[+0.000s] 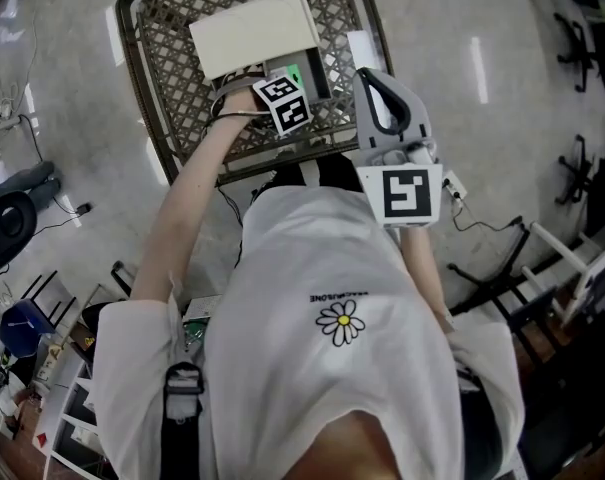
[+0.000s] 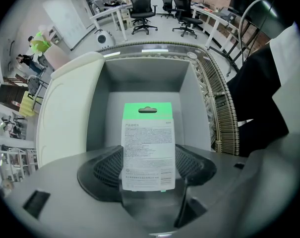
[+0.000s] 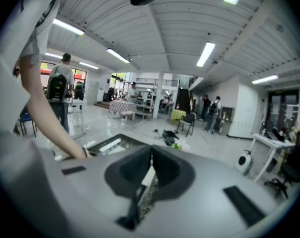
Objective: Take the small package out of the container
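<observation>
1 small package (image 2: 148,133) clamped by left gripper (image 2: 148,163) inside container (image 2: 140,78), right gripper (image 3: 150,171) closed

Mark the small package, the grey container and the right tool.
small package (image 2: 148,150): left gripper view, middle of its printed label.
container (image 2: 142,78): left gripper view, far inner wall.
right tool (image 3: 150,165): right gripper view, where its closed tips meet.

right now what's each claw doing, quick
left claw: shut on the small package.
right claw: shut, nothing in it.
</observation>
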The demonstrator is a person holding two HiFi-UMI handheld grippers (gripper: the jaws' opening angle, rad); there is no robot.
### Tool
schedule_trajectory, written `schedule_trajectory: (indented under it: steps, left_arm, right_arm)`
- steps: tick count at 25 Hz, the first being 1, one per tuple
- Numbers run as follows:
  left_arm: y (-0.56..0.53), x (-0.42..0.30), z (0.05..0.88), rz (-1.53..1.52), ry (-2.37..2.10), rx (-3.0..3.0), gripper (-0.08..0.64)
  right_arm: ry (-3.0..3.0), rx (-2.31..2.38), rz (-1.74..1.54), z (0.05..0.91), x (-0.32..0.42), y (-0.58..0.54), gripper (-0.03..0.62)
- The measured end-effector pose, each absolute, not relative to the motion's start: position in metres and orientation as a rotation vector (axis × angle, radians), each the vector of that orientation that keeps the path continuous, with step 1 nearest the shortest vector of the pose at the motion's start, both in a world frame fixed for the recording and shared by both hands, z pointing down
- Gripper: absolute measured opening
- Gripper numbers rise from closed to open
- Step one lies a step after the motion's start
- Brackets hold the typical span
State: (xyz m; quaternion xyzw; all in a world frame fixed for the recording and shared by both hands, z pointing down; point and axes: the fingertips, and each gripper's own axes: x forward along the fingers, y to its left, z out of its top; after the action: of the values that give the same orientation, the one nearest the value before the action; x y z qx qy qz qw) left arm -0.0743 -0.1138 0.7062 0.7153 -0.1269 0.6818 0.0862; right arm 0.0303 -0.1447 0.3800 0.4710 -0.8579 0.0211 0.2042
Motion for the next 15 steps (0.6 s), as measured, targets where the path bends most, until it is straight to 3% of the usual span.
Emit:
schedule_trajectory:
  steps: [15]
  left_arm:
    - [-0.1142, -0.0740, 0.7031, 1.963, -0.425, 2.158, 0.336]
  right_arm:
    - [-2.428, 1.312, 0.047, 0.3732, 0.0350, -0.1468, 0.031]
